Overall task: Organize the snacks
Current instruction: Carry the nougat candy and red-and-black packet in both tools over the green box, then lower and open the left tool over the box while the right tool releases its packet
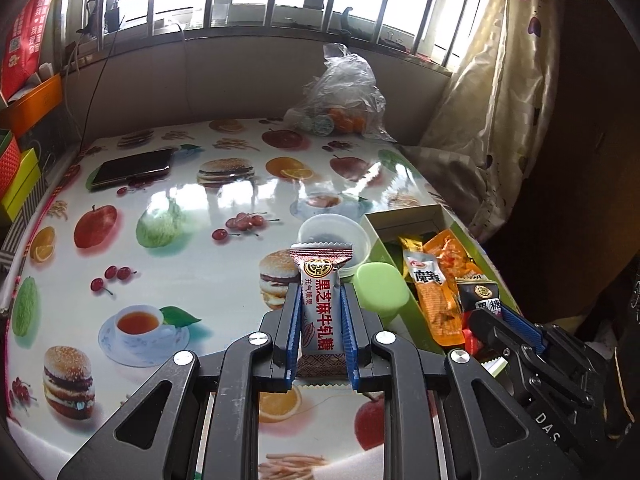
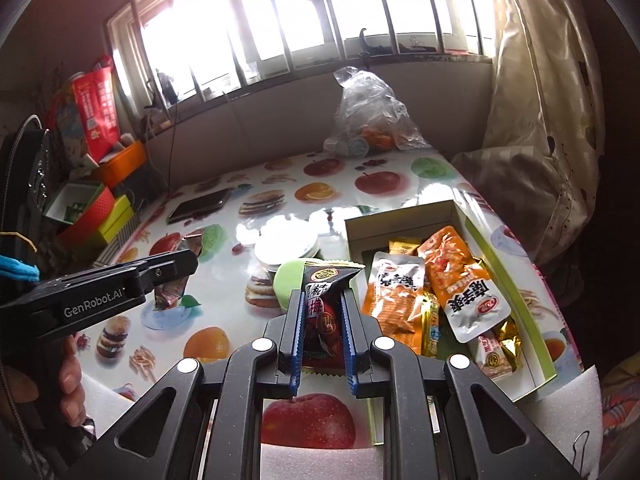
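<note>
Nougat bar (image 1: 321,312) between left gripper (image 1: 320,300) pads

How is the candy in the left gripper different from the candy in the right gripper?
The silver-and-red nougat candy bar in the left gripper is pale, long and flat, with bold red characters. The black-wrapped candy in the right gripper is dark, with a red picture, and looks puffier. Both are sealed, crimp-edged, bear a round gold emblem, and are pinched upright between blue-edged fingers.

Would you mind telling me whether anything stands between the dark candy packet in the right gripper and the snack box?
Nothing visible does. The dark candy packet is clamped in the right gripper, and the snack box lies open-topped just to its right; the green lid sits off to the left.
</note>
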`<state>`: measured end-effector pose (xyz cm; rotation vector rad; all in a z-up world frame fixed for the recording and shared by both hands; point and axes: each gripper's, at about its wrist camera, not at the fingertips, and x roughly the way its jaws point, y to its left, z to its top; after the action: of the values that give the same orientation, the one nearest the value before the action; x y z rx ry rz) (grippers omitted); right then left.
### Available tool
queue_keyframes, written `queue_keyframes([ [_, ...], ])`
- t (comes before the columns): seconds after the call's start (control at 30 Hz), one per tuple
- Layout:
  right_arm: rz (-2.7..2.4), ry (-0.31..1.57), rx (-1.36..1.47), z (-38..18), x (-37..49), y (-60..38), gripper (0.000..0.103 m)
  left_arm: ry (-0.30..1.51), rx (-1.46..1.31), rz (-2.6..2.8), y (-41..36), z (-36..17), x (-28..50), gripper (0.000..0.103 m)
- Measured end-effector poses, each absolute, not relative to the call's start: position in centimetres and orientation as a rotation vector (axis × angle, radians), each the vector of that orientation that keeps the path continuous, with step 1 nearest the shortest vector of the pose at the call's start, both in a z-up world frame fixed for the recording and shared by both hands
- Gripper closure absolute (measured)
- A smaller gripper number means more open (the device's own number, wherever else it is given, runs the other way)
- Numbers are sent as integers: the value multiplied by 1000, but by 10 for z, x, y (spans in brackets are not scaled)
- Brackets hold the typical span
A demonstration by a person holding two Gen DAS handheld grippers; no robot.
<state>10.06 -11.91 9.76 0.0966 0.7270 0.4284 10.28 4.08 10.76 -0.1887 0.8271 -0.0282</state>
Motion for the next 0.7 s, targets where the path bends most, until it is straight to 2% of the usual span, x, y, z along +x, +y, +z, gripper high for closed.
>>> queue_keyframes([
  [0.7, 324, 740, 153, 87, 107, -182, 87, 866, -125, -161, -34, 100, 127, 83],
])
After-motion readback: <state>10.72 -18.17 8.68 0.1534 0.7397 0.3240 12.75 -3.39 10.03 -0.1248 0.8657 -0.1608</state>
